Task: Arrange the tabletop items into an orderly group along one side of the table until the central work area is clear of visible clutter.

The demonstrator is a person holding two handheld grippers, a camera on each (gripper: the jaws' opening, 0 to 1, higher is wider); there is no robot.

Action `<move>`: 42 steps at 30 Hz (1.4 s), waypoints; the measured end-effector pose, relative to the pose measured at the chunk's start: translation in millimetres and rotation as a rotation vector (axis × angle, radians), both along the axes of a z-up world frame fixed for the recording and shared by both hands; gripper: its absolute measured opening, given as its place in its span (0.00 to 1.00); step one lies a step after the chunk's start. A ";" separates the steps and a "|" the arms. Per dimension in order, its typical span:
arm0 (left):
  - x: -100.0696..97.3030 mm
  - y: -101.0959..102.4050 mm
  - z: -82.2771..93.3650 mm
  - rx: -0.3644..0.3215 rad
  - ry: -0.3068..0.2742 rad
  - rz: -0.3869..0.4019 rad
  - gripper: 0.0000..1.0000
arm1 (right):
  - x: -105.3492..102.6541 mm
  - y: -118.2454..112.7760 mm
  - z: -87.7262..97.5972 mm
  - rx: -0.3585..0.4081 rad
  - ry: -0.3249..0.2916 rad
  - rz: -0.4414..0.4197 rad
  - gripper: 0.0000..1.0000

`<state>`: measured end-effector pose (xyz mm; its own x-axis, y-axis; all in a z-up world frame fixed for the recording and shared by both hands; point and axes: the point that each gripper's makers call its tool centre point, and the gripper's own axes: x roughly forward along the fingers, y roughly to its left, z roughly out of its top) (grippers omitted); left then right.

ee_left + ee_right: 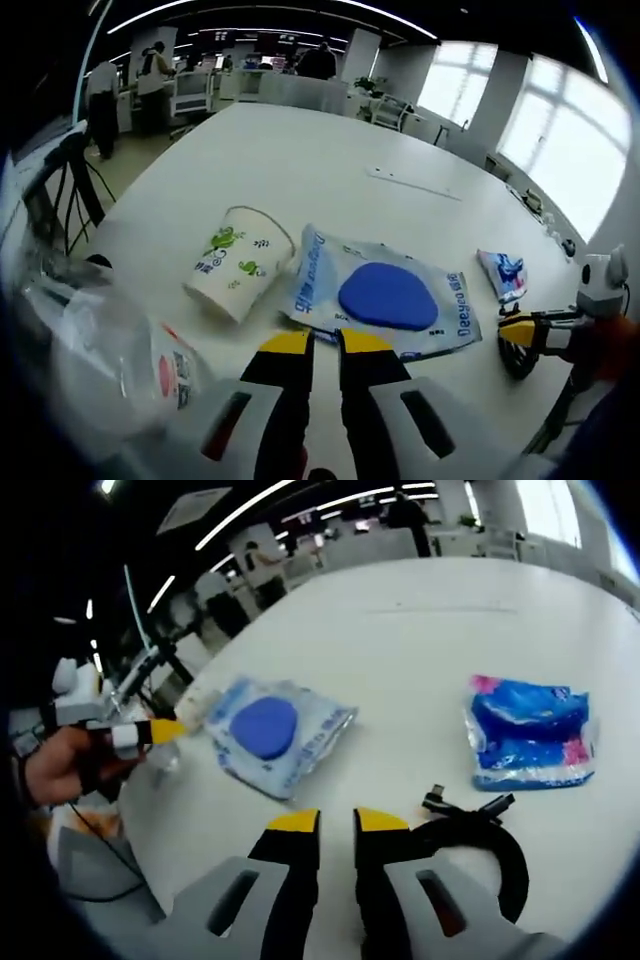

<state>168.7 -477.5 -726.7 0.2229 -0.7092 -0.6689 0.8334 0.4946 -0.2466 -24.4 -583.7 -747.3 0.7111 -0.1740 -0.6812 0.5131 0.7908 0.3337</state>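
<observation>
Clutter on white table (300, 160). Left gripper view: left gripper (318, 343) jaws nearly shut, empty, just short of clear pouch (385, 297) (blue disc inside); paper cup (238, 262) on its side beside it. Right gripper view: right gripper (336, 821) nearly shut, empty; black cable (480, 835) just right, blue packet (530, 732) beyond.

Open-plan office. Big white surface (330, 160) runs ahead of the gripper. Bright windows (545, 130) on the far right, washed out. Dark ceiling with long light strips (180, 10). Desks (200, 95) and people (320, 62) standing at the far end. Tan floor (130, 160) off to the left.
</observation>
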 end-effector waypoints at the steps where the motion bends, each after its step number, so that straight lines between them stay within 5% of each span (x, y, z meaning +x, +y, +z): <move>1: -0.1 1.3 -0.7 0.001 0.007 0.011 0.07 | 1.3 1.7 0.1 0.006 -0.004 0.000 0.11; 27: 6.1 0.1 -8.5 0.010 0.027 0.099 0.12 | 22.4 16.9 -6.3 0.070 -0.033 -0.025 0.15; 42: 11.9 -7.1 -12.2 0.002 0.035 0.134 0.16 | 34.7 16.1 -5.2 0.126 -0.094 -0.142 0.17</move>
<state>180.6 -484.7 -738.9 0.2922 -0.6732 -0.6793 0.7510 0.6013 -0.2729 10.3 -567.6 -752.5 0.7469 -0.1946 -0.6358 0.5785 0.6617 0.4770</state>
